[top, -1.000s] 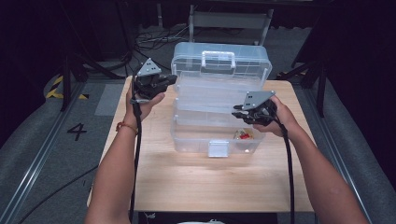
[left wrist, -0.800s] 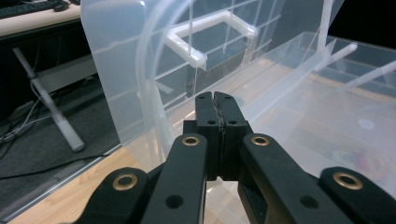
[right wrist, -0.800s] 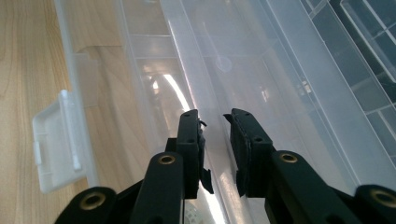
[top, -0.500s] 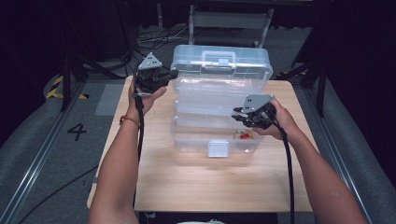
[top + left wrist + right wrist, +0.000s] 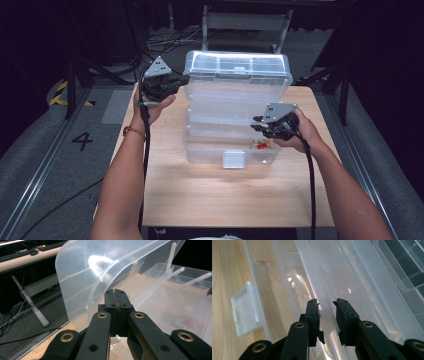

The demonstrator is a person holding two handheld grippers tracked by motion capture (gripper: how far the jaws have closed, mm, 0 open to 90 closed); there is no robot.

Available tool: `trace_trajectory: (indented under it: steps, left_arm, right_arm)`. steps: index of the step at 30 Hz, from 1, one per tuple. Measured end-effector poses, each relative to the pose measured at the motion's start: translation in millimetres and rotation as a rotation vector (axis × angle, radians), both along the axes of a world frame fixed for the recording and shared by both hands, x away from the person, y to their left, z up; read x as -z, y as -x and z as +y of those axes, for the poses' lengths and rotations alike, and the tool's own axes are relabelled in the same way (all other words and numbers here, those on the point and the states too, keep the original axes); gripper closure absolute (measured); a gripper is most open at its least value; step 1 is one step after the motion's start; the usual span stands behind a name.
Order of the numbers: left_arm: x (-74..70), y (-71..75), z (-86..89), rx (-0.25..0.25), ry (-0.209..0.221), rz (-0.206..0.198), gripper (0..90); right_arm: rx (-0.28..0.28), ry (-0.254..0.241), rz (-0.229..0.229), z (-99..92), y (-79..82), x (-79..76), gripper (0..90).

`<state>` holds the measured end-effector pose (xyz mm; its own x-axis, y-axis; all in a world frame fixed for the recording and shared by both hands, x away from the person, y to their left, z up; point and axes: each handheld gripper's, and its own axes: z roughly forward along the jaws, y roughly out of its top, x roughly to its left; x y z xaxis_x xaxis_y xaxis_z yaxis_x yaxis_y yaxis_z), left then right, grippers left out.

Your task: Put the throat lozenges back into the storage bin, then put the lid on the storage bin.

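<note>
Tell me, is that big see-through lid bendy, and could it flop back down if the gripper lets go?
Probably a little bendy: the clear lid looks thin, and the left gripper pinches just its side edge. It likely weighs little for its size. It stands tilted up over the box, so it could well swing down if released.

The left gripper (image 5: 176,82) now sits higher and farther back, with the clear box's lid (image 5: 238,73) raised.
</note>
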<state>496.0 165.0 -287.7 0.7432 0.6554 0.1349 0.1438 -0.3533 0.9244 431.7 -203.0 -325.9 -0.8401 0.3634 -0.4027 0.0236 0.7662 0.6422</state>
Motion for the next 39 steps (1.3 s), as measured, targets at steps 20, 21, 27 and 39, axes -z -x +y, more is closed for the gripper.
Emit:
trace_trajectory:
  steps: [20, 21, 27, 39]
  left_arm:
    - [0.0, 19.3, -5.3, 0.055, -0.063, -0.049, 90.0]
    - [-0.4, 20.0, -5.3, 0.058, -0.081, -0.051, 90.0]
    - [3.3, 23.8, -4.8, 0.054, -0.110, -0.047, 90.0]
    - [8.7, 32.9, -2.0, 0.078, -0.104, -0.033, 90.0]
  right_arm:
    - [0.020, -0.054, 0.028, -23.6, 9.1, -4.0, 77.5]
    - [0.023, -0.051, 0.030, -25.6, 9.5, -4.2, 78.3]
    - [0.039, -0.078, 0.038, -35.5, 12.2, -2.3, 79.2]
    - [0.045, -0.157, 0.036, -55.0, 21.8, -1.3, 79.4]
